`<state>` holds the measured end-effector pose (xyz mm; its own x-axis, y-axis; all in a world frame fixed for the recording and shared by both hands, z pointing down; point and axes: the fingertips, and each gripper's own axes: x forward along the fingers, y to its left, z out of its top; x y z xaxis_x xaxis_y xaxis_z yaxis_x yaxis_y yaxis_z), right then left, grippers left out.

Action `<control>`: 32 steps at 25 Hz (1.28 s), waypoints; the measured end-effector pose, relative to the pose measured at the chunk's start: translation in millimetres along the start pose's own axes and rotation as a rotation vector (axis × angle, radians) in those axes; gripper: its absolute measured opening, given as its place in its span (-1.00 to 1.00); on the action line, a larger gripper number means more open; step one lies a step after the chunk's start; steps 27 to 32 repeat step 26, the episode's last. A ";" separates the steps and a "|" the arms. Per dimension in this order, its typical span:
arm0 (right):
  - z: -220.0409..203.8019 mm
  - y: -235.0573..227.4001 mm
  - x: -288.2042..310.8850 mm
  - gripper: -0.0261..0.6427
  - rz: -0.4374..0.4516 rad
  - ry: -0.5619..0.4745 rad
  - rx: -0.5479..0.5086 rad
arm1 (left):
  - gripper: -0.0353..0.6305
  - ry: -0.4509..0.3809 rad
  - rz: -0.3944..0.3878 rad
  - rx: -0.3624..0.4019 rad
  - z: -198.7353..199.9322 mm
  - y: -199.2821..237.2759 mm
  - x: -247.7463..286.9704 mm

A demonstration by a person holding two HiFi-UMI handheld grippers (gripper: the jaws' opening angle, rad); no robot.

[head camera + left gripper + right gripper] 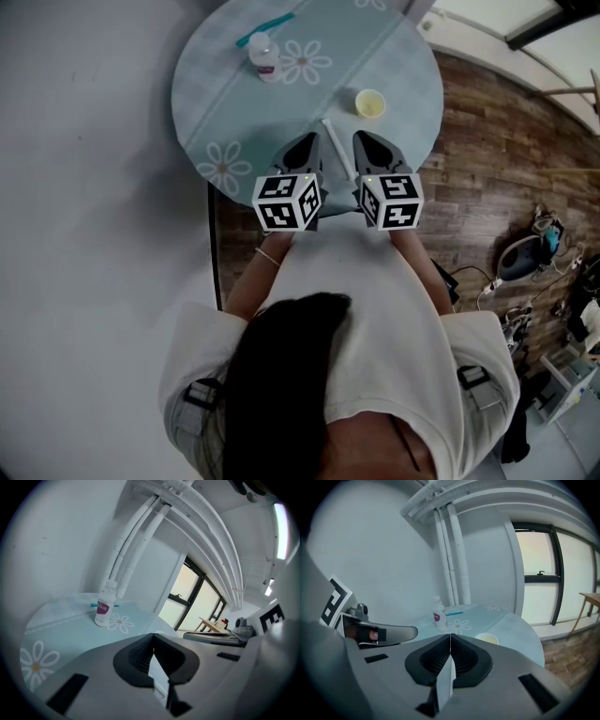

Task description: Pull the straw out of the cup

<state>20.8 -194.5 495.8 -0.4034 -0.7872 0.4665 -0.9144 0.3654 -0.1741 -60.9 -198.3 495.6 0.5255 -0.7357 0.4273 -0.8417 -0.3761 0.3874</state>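
- Straw (337, 148): a thin white tube lying flat on the table (412, 56), on the cloth between the two grippers and near the table's near edge.
- It is apart from the cup (370, 103), the small yellow one standing upright beyond the right gripper. As things lie, the straw is already out of the cup.
- Left gripper (305, 141): jaws pressed together with nothing between them, tips just left of the straw.
- Right gripper (367, 139): jaws likewise closed and empty, tips just right of the straw. Its own view shows the cup ahead, with no straw visible in it.
- Handling, as a judgement:
  - The straw is very light and hollow, stiff enough to lift by one end, but easily flattened or kinked by a hard pinch.
  - It is round and smooth, so it may roll on the cloth or slip from the pads.
- Where to hold, if it must be lifted: pinch gently across its width near the middle or the far end, with the jaws coming down over it.
- A bottle (264, 56) stands well apart at the far side.
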 end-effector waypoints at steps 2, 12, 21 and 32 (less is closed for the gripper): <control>-2.1 0.1 -0.9 -0.82 -0.005 0.006 -0.010 | -0.87 0.003 0.001 0.001 -1.9 -0.6 0.3; -10.6 -5.7 0.6 -0.82 -0.009 0.034 0.010 | -0.88 0.035 0.015 0.014 -12.3 1.4 5.2; -15.5 -2.2 8.8 -0.82 0.010 0.053 0.016 | -0.88 0.054 0.020 0.008 -18.6 2.5 8.0; -16.4 -1.3 12.6 -0.82 0.024 0.066 -0.007 | -0.88 0.062 0.024 0.000 -21.4 2.5 10.7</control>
